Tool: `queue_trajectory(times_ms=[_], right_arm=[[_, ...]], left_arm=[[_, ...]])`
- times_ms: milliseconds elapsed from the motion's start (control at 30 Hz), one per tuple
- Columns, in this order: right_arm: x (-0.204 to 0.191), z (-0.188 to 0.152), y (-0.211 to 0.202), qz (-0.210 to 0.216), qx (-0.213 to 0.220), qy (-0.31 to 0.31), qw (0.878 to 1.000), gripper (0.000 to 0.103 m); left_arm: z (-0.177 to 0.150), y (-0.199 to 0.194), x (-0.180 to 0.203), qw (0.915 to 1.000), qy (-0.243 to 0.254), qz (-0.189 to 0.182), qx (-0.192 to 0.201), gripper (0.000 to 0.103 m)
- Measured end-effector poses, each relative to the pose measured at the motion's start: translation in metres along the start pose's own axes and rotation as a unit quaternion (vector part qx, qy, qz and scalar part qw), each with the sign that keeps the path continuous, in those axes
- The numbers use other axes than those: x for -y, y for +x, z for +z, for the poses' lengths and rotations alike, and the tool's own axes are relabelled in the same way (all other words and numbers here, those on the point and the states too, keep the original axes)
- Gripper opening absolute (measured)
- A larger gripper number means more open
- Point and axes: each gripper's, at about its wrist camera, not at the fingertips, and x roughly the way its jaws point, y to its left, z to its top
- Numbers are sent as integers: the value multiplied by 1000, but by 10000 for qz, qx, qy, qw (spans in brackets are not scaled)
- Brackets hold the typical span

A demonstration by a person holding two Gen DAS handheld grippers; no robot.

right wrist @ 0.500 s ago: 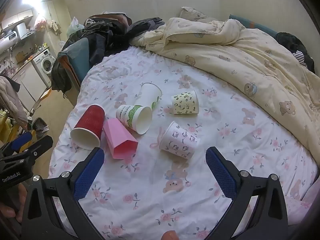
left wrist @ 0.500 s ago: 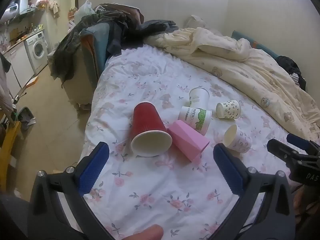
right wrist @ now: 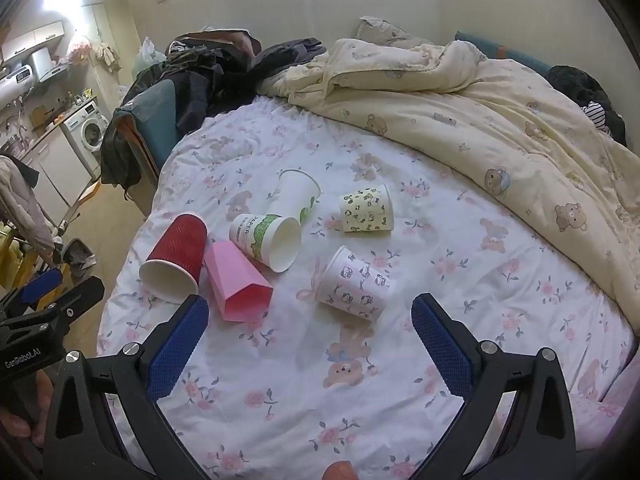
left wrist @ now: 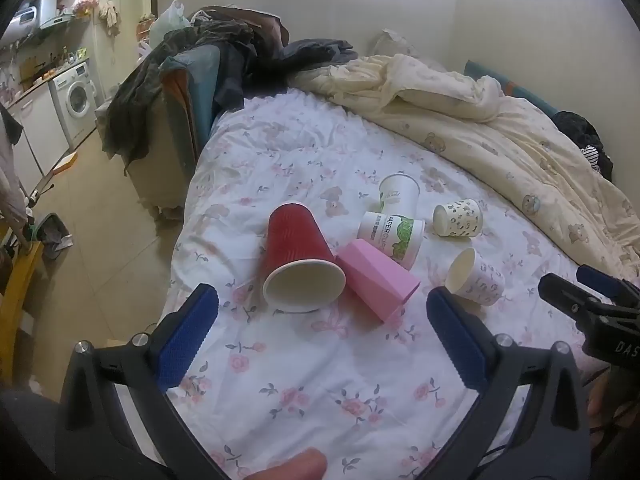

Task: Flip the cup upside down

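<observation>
Several cups lie on their sides on a floral bed sheet (left wrist: 320, 380). A red cup (left wrist: 298, 256) lies with its mouth toward me, just ahead of my open left gripper (left wrist: 320, 328). Beside it lie a pink faceted cup (left wrist: 376, 280), a green-print paper cup (left wrist: 394, 236), a white cup (left wrist: 398, 194), a leaf-print cup (left wrist: 458, 218) and a cartoon-print cup (left wrist: 476, 278). My right gripper (right wrist: 310, 328) is open and empty, with the cartoon-print cup (right wrist: 354, 282) just ahead of it. The red cup (right wrist: 176, 256) and pink cup (right wrist: 236, 284) lie to its left.
A cream bear-print duvet (right wrist: 500, 120) is bunched along the back and right of the bed. Dark clothes (left wrist: 224, 48) pile over a chair at the back left. The bed's left edge drops to a tiled floor (left wrist: 92, 220) with a washing machine (left wrist: 78, 100) beyond.
Both grippers have moved slightly forward toward the cups. The cups have not moved.
</observation>
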Motion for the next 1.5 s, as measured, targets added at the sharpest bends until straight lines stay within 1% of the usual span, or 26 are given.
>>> queue_trajectory(times_ms=[33,1500], right_arm=[[0,-1,-8,3,27,-8,10000,103],[-2,-4,-8,-64,28,-71,10000,103]], left_arm=[[0,0,0,10000,2,0,1,103],[0,1,-1,10000,-10,-4,-9,103]])
